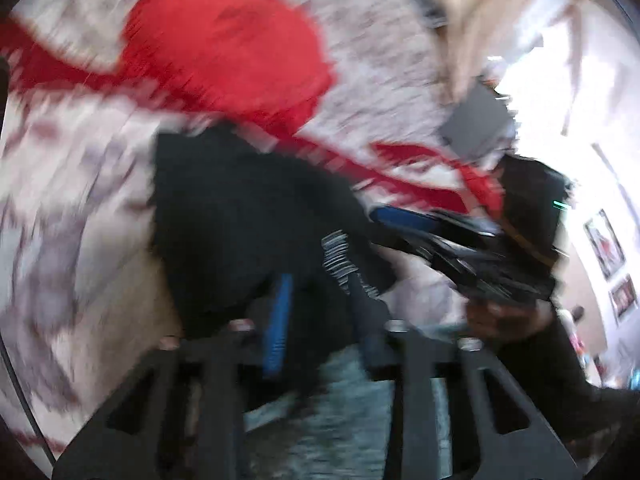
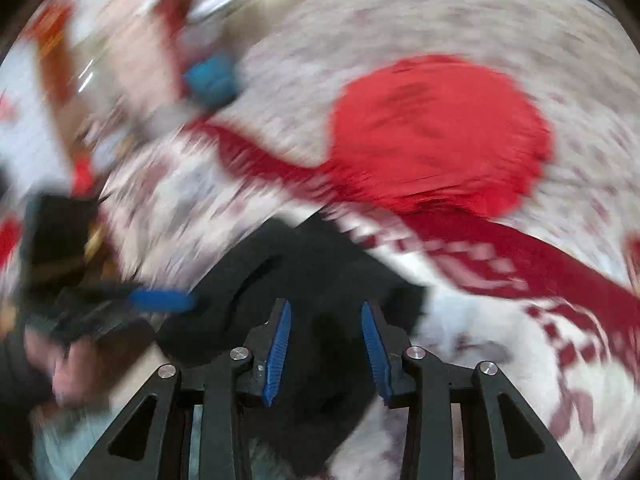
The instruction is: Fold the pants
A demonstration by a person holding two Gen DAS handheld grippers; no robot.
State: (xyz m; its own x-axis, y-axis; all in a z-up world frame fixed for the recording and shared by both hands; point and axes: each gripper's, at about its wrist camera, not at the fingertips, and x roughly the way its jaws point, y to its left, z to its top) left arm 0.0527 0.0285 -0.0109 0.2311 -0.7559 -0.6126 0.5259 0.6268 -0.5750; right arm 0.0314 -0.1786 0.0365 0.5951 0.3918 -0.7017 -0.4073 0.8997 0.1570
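Both views are smeared by motion. The black pants [image 1: 248, 208] lie bunched on a white and red patterned bedspread [image 1: 80, 168]. My left gripper [image 1: 320, 292] is over the pants' near edge, with a black-and-white striped label [image 1: 340, 256] between its blue fingers; the blur hides how the jaws stand. My right gripper [image 2: 326, 320] is open, its blue fingers [image 2: 280, 344] straddling the pants [image 2: 320, 280] without closing on them. The right gripper also shows in the left wrist view [image 1: 440, 236], and the left gripper in the right wrist view [image 2: 160, 300].
The bedspread has a big red disc [image 2: 440, 132] and a red band. A blue object [image 2: 212, 80] lies at the far side. A wall with framed pictures [image 1: 604, 248] is at right. A hand [image 2: 60, 360] holds the left tool.
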